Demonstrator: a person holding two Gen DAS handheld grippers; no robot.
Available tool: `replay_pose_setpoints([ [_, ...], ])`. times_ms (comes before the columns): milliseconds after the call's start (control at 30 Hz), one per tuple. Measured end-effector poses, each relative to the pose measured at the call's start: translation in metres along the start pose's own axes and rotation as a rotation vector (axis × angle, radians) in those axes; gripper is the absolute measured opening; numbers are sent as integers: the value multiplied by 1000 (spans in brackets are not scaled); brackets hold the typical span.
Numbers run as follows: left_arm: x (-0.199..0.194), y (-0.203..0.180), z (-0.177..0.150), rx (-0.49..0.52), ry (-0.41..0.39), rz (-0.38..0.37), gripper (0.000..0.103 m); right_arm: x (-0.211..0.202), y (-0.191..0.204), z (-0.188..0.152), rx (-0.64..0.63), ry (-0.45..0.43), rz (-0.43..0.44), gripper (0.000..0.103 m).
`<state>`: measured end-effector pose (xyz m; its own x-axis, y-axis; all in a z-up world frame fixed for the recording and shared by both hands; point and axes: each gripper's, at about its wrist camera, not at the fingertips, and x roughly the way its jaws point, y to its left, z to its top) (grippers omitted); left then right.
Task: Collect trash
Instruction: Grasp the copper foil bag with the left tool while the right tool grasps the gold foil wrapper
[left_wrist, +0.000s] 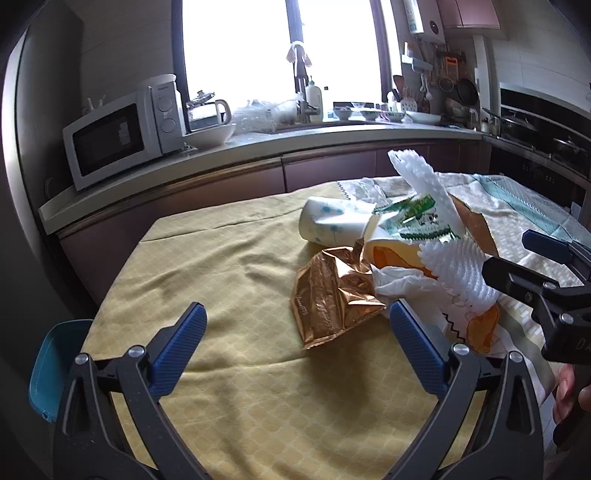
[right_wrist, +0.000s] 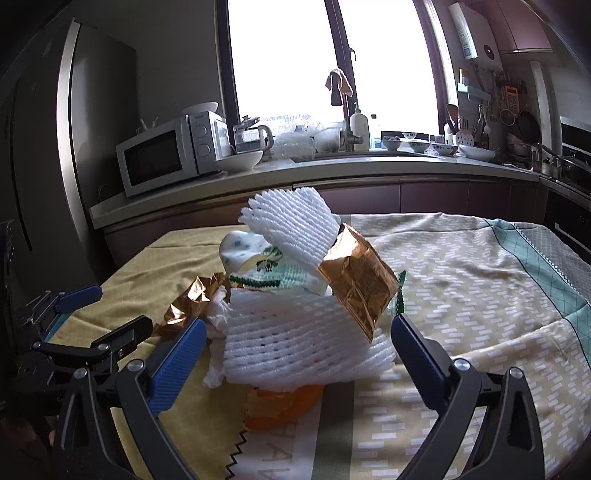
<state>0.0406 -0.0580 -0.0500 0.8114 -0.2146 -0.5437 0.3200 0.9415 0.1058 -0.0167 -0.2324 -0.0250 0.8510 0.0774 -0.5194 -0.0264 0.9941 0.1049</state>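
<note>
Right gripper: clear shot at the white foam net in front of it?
Probably yes. The right gripper is open, the foam net lies between its fingers on top of the pile, nothing in front.

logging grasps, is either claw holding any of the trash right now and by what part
Nothing is held. The left claw and the right claw are both open, short of the trash pile.

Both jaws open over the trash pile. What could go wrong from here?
1. The white foam fruit net lies between the right gripper jaws, under a leaning copper foil pouch; lifting the net may tip the pouch off.
2. The crumpled copper foil bag looks slippery for the left gripper.
3. A low pinch may catch the yellow tablecloth.
</note>
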Motion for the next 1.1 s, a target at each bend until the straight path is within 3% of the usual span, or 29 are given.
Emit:
replay_pose_setpoints([
  [200,27,-8,7,42,73,-47,93,6,-21,-6,76,39,6,97],
  [333,37,-11,9,57,114,-79,79,7,-30,5,58,23,-28,97],
  [433,44,-10,11,39,148,-110,67,21,-30,16,17,58,-64,95],
  [567,50,-4,11,2,178,-149,47,38,-33,23,-15,94,-81,78],
  [900,45,9,9,-45,159,-201,46,45,-40,29,-7,103,-15,16],
  [1100,33,22,7,-89,150,-212,46,29,-43,33,8,59,-6,7],
])
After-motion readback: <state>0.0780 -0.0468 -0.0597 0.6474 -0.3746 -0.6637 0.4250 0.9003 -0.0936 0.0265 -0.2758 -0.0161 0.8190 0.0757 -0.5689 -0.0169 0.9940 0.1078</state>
